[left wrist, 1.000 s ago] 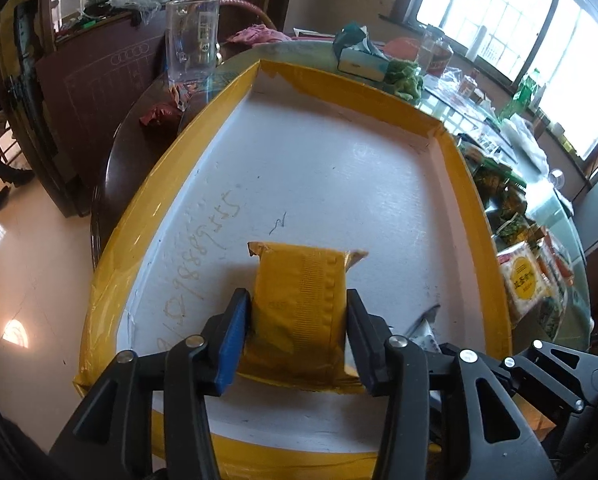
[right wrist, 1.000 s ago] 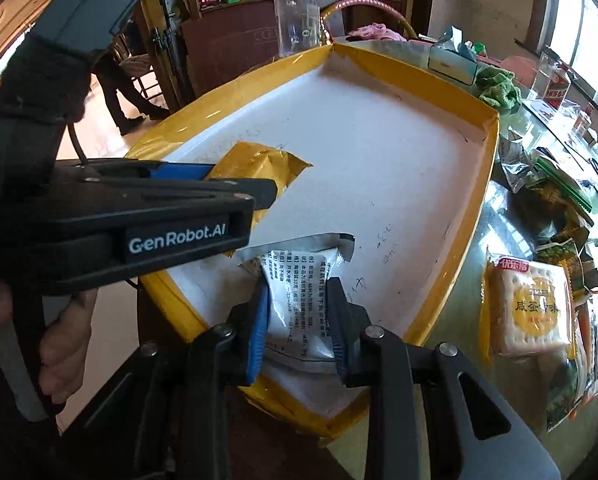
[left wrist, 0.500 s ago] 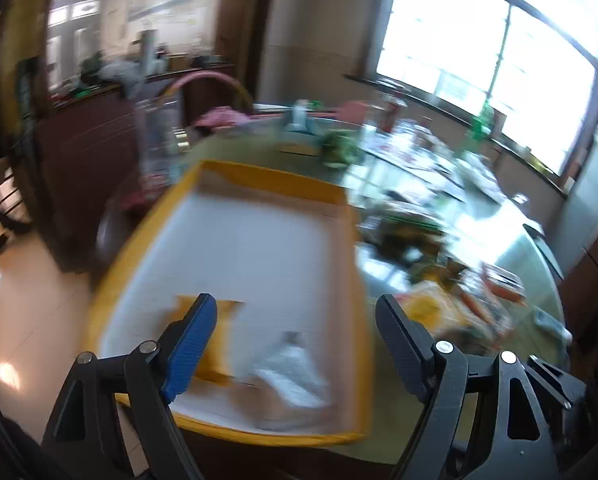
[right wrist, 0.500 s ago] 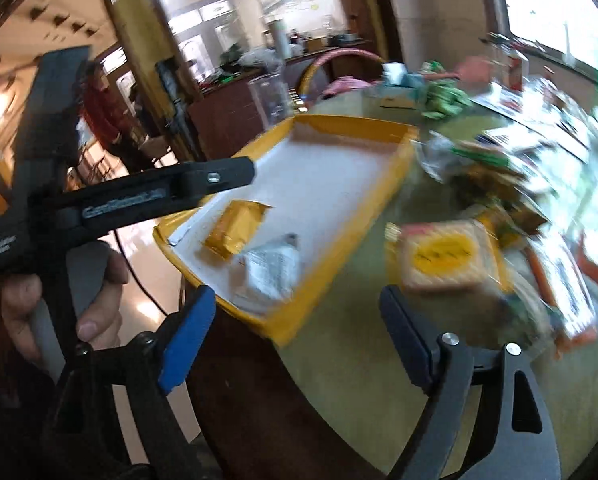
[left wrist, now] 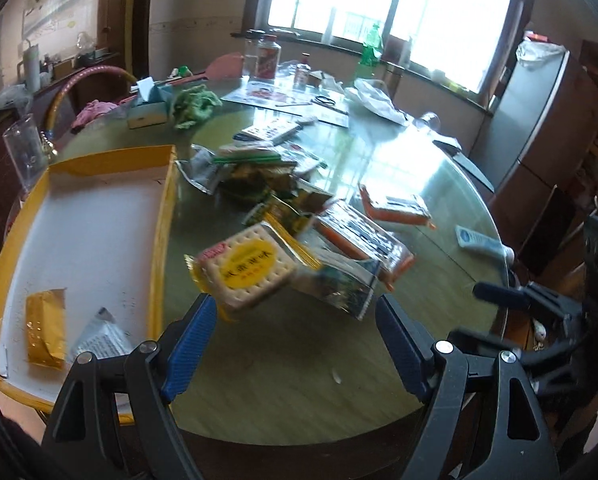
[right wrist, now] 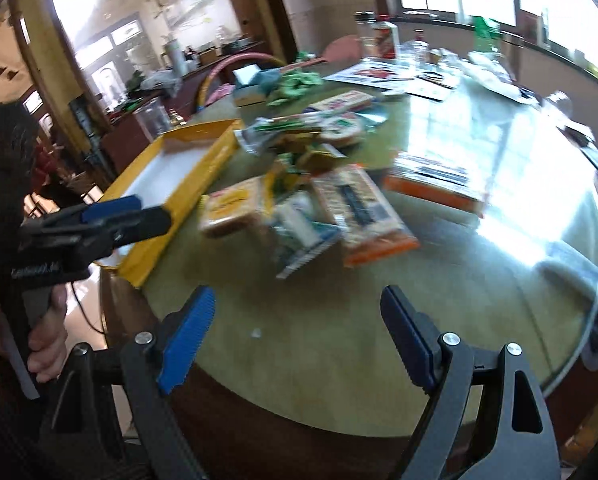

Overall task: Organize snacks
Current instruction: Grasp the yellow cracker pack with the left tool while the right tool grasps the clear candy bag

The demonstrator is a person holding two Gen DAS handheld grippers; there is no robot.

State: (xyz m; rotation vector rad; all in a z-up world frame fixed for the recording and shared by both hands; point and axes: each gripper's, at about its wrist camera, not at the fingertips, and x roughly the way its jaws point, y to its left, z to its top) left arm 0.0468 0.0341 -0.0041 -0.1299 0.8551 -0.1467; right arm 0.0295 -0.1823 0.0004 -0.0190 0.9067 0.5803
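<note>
A yellow-rimmed white tray [left wrist: 161, 216] lies at the table's left and shows in the right wrist view [right wrist: 203, 168] too. In it lie a yellow packet [left wrist: 45, 328] and a silver packet [left wrist: 99, 338]. A pile of snacks sits mid-table, with a cracker pack [left wrist: 245, 266] nearest, orange packs [left wrist: 363, 244] and green packs [left wrist: 259, 168] behind. My left gripper [left wrist: 295, 344] is open and empty, near the table's front edge before the cracker pack. My right gripper [right wrist: 299, 336] is open and empty, above the front edge. The cracker pack [right wrist: 231, 204] lies ahead of it.
A clear glass [left wrist: 25, 152] stands behind the tray. A tissue box [left wrist: 149, 110], green cloth [left wrist: 195, 104], bottles [left wrist: 265, 58], papers and a white tube [left wrist: 481, 240] lie on the round table [left wrist: 299, 368]. The left gripper's body [right wrist: 83, 228] is at the right wrist view's left.
Both grippers let go of their packets, yellow and silver, which now lie in the tray. Both opened wide, pulled back and swung right toward the snack pile.
</note>
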